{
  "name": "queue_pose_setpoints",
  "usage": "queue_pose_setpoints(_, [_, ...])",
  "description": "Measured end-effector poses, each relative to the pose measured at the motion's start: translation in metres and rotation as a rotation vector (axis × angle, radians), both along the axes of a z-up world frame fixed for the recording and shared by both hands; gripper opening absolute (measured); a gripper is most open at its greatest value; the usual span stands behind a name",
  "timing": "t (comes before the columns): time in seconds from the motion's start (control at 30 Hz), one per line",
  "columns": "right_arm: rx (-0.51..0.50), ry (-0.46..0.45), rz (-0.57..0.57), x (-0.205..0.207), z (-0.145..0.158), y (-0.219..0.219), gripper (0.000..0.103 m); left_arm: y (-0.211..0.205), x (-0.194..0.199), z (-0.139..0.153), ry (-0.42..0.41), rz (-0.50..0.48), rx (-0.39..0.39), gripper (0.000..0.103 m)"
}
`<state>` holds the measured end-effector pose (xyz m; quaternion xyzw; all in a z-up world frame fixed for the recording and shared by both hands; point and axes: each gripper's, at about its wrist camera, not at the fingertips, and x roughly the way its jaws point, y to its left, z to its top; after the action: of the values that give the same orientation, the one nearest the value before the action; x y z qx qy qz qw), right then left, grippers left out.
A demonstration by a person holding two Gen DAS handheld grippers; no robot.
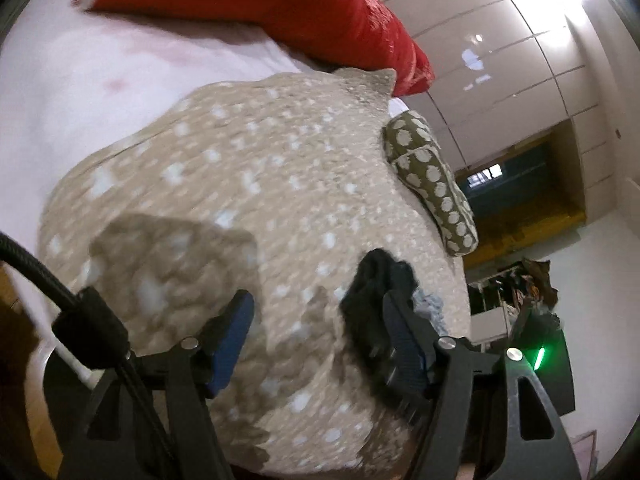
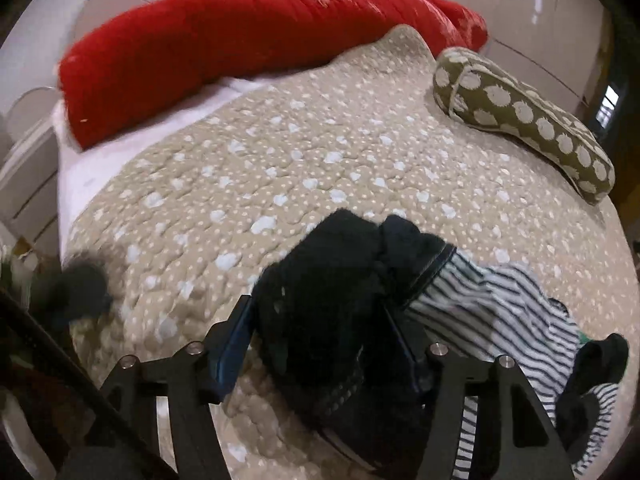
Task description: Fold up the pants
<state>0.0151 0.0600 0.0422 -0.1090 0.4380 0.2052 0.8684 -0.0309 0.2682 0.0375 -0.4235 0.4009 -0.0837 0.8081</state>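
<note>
The dark pants (image 2: 336, 292) lie bunched on a beige dotted quilt (image 2: 280, 168) on the bed. My right gripper (image 2: 316, 344) is open, its jaws on either side of the pile just above it. In the left wrist view the pants (image 1: 380, 292) show as a dark lump at the right finger (image 1: 404, 344). My left gripper (image 1: 316, 328) is open over the quilt (image 1: 260, 184), with the pants beside its right finger, not between the jaws.
A striped garment (image 2: 500, 312) lies right of the pants. A red bolster (image 2: 224, 44) lies at the bed's far side and an olive dotted cushion (image 2: 520, 112) at the right. White wardrobe doors (image 1: 520, 60) stand beyond the bed.
</note>
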Motion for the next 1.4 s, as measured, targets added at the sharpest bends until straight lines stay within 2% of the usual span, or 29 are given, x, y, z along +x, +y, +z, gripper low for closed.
queue_pose_setpoints(0.17, [0.07,-0.063,-0.01,-0.017,-0.009,-0.01,0.067,-0.019,0.052,-0.001,0.025,-0.119,-0.079,0.07])
queue_pose_setpoints(0.33, [0.077,-0.11,-0.015,-0.022,-0.012,-0.009,0.067,-0.051,0.107,-0.015,0.099,-0.239,-0.087,0.07])
queue_pose_setpoints(0.43, [0.058,-0.141,-0.015,-0.026,-0.016,-0.005,0.066,-0.069,0.121,-0.016,0.098,-0.312,-0.079,0.07])
queue_pose_setpoints(0.47, [0.049,-0.151,-0.013,-0.027,-0.017,-0.004,0.065,-0.076,0.125,-0.016,0.097,-0.34,-0.072,0.07])
queue_pose_setpoints(0.53, [0.035,-0.17,-0.013,-0.03,-0.017,-0.003,0.048,-0.088,0.13,-0.016,0.093,-0.392,-0.07,0.069])
queue_pose_setpoints(0.57, [0.035,-0.175,-0.018,-0.03,-0.015,-0.004,0.042,-0.093,0.131,-0.015,0.089,-0.403,-0.052,0.051])
queue_pose_setpoints(0.6, [0.04,-0.175,-0.025,-0.029,-0.012,-0.006,0.029,-0.096,0.133,-0.015,0.091,-0.41,-0.032,0.04])
queue_pose_setpoints(0.63, [0.051,-0.171,-0.032,-0.028,-0.009,-0.009,0.021,-0.097,0.132,-0.015,0.097,-0.416,-0.023,0.035])
queue_pose_setpoints(0.7, [0.112,-0.148,-0.041,-0.025,0.0,-0.02,0.016,-0.095,0.129,-0.012,0.089,-0.399,-0.052,0.03])
queue_pose_setpoints(0.77, [0.148,-0.153,-0.05,-0.026,0.008,-0.028,0.014,-0.096,0.125,-0.002,0.073,-0.388,-0.068,0.022])
queue_pose_setpoints(0.8, [0.163,-0.156,-0.054,-0.026,0.012,-0.032,0.014,-0.098,0.123,0.004,0.068,-0.387,-0.069,0.022])
queue_pose_setpoints(1.0, [0.302,-0.195,-0.125,-0.039,0.043,-0.079,0.013,-0.14,0.126,0.043,0.033,-0.437,-0.063,0.022])
queue_pose_setpoints(1.13, [0.389,-0.218,-0.221,-0.046,0.055,-0.133,0.013,-0.2,0.133,0.061,0.026,-0.518,-0.043,0.022])
queue_pose_setpoints(1.3, [0.462,-0.215,-0.377,-0.055,0.048,-0.21,0.013,-0.275,0.138,0.068,0.035,-0.607,-0.005,0.022])
queue_pose_setpoints(1.4, [0.483,-0.171,-0.488,-0.058,0.028,-0.254,0.014,-0.303,0.137,0.071,0.026,-0.644,-0.039,0.028])
